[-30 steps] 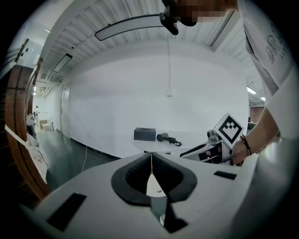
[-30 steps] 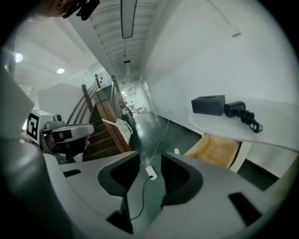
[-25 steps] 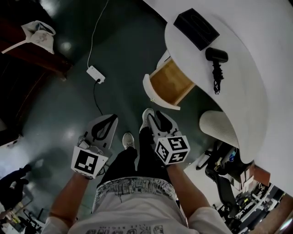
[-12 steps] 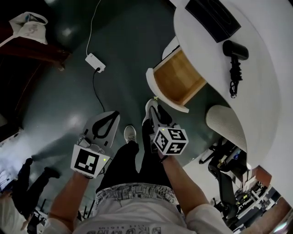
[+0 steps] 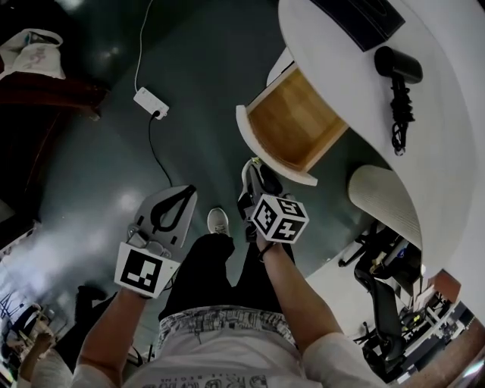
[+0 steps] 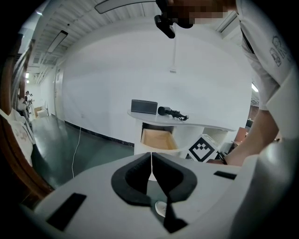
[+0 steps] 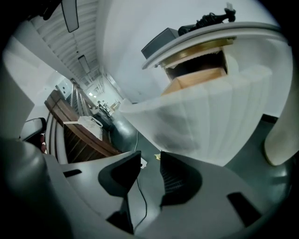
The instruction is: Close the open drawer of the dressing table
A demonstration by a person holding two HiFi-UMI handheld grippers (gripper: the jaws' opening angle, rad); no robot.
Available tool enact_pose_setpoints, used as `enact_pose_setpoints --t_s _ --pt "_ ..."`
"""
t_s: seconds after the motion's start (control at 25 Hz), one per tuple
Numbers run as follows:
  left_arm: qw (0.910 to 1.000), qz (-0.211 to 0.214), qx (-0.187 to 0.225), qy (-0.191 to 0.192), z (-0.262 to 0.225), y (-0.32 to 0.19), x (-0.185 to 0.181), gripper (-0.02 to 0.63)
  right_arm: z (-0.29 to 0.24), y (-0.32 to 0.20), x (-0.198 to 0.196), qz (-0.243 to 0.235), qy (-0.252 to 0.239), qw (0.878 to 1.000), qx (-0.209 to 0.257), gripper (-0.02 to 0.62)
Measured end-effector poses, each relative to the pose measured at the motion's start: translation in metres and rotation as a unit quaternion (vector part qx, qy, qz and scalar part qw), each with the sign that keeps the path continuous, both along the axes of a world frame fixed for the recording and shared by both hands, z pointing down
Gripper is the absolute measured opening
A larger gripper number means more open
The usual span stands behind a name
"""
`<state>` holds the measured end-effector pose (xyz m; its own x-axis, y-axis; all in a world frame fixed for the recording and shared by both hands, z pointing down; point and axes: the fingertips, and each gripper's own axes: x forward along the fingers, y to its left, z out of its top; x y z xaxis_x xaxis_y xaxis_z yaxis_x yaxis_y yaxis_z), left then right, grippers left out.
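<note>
The white dressing table curves across the upper right. Its drawer stands pulled out, showing a wooden inside behind a curved white front. My right gripper is open with nothing between its pads, its tips just below and in front of that drawer front. In the right gripper view the ribbed white front fills the middle, just beyond the right gripper. My left gripper is shut and empty, further left over the floor. In the left gripper view the drawer lies well beyond the left gripper.
A black hair dryer and a black box lie on the table top. A white stool stands right of the drawer. A power strip with a cable lies on the dark floor. My shoes are below the grippers.
Both grippers have sunk. The right one has rolled and come nearer the drawer front, which now looks larger and closer in the head view. The left gripper stays shut.
</note>
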<state>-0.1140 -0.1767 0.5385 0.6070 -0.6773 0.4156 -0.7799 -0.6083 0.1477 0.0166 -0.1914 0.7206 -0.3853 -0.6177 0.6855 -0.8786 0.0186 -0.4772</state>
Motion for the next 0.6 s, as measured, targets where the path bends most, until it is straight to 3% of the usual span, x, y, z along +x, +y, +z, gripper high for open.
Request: enact_pose_setpoints --t_s 0.6 --pt "0.9998 0.016 -0.004 -0.006 0.035 0.004 0.001 0.025 0.031 -0.003 0.000 0.083 -0.050 0.995 0.001 0.133"
